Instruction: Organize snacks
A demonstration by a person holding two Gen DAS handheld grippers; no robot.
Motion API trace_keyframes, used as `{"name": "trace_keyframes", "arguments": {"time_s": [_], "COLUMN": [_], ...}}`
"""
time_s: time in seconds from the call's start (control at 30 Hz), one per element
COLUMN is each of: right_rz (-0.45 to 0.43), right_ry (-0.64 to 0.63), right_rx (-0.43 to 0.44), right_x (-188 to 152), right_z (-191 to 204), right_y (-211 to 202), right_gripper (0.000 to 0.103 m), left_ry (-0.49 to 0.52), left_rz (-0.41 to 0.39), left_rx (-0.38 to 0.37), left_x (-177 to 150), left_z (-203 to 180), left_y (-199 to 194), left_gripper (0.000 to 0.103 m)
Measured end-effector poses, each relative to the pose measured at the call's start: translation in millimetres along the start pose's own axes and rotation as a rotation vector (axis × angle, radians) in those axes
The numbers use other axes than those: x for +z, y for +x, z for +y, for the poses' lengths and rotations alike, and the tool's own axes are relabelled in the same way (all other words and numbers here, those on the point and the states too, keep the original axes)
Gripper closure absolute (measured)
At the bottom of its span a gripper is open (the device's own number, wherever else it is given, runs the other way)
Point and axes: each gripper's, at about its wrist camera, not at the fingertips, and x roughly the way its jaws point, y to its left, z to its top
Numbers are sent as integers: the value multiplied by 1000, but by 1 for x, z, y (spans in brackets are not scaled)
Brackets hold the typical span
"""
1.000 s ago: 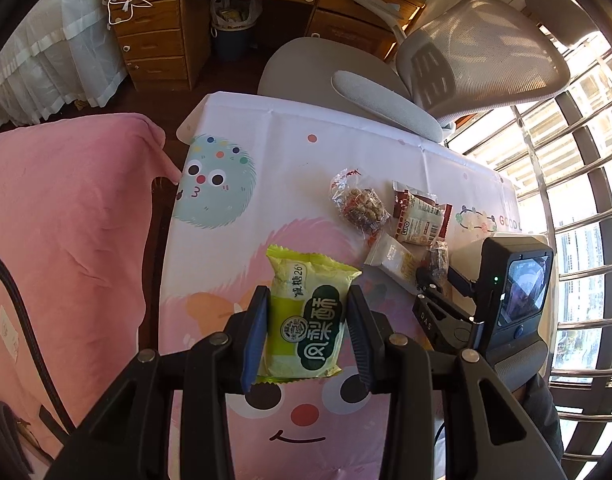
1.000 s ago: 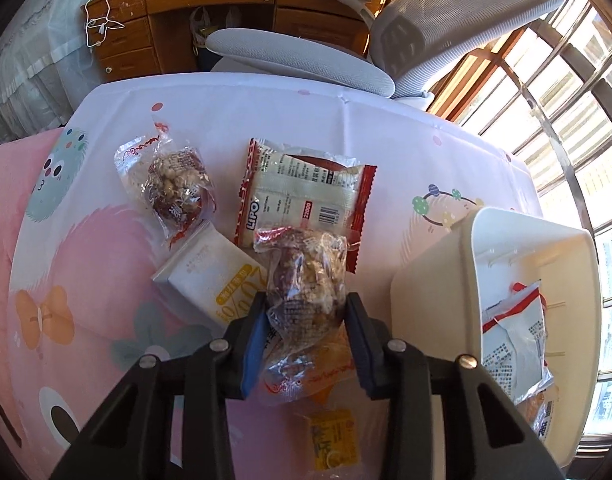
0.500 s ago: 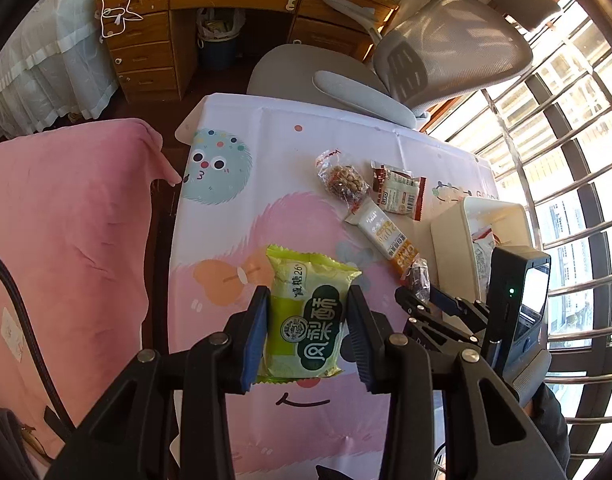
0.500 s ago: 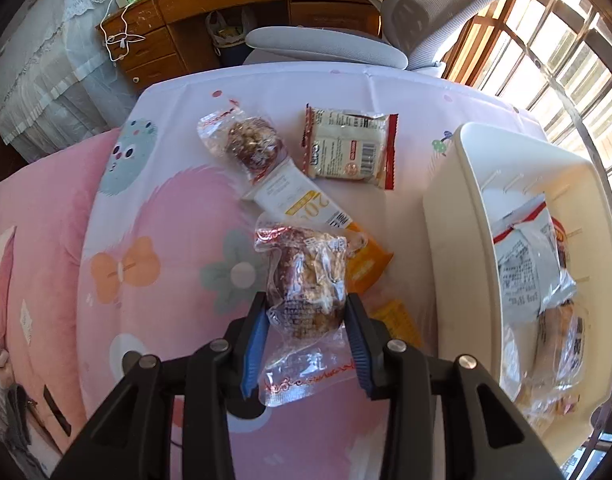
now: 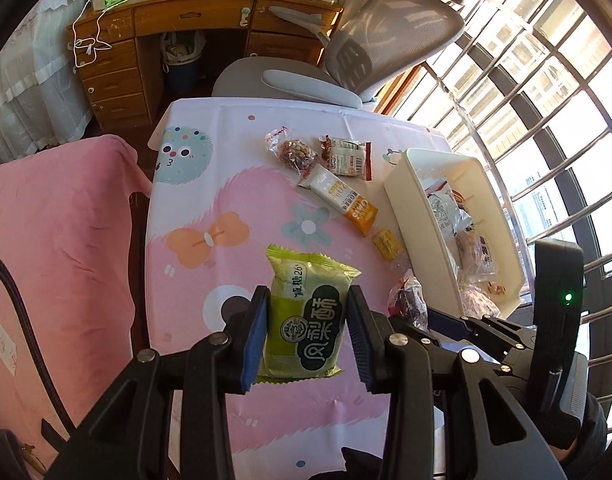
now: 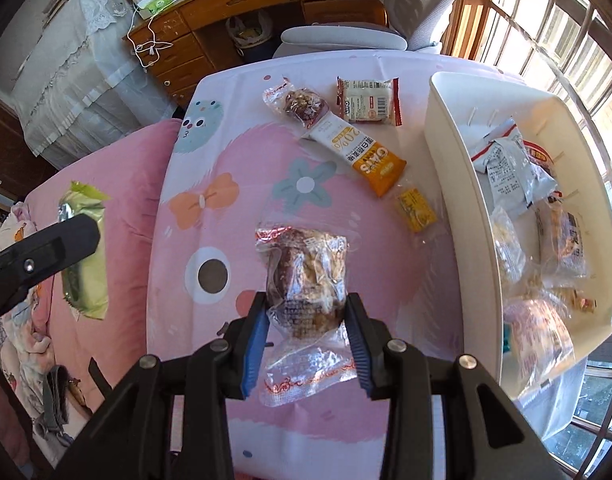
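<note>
Right now the left gripper [image 5: 307, 330] is clamped on a green pastry packet [image 5: 306, 320] and the right gripper [image 6: 307, 330] on a clear-wrapped nut cake [image 6: 306, 280], both held clear above the bench [image 6: 194, 312] and its cartoon cloth. Outward from the right gripper, the white bin [image 6: 445, 168], already part-filled, lies at about two o'clock, with an oat bar [image 6: 361, 156], a small yellow sachet [image 6: 413, 208] and two more packets at twelve to one o'clock on the cloth. Seemingly the carry step is in hand; next, each gripper must travel over the bin's rim and release inside.
</note>
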Motion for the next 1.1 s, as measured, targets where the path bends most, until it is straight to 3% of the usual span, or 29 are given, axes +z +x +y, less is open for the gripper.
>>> {"name": "trace_keyframes", "arguments": {"time_s": [0.3,0.37,0.43,0.5,0.87,1.1], "right_rz": [2,-6,-17,-34,-21,5], "right_ry": [31,39,46,37,40,54], "right_rx": [4,17,27,31,38,52], "right_x": [-49,-58,-65,-71,-84,-80], "right_z": [-31,-42,-55,-68,-157,-215], "right_y": [-36,-44,-53,-59,-81,-85], "right_gripper": [67,78,79,102,103,103], "left_ry": [40,46,56,49,50,56], "left_rz": [-21,-22,-28,-37,-102,-103], "left_rx": [-46,-50,-55,-66,-112,-134], "left_x": [-48,-53,-58,-63,-56,-47], "left_z": [-48,-60,-73,-85,-173,-227], "left_y": [4,7,10,12,23,48], "left_gripper": [66,66,66,66,66,66]}}
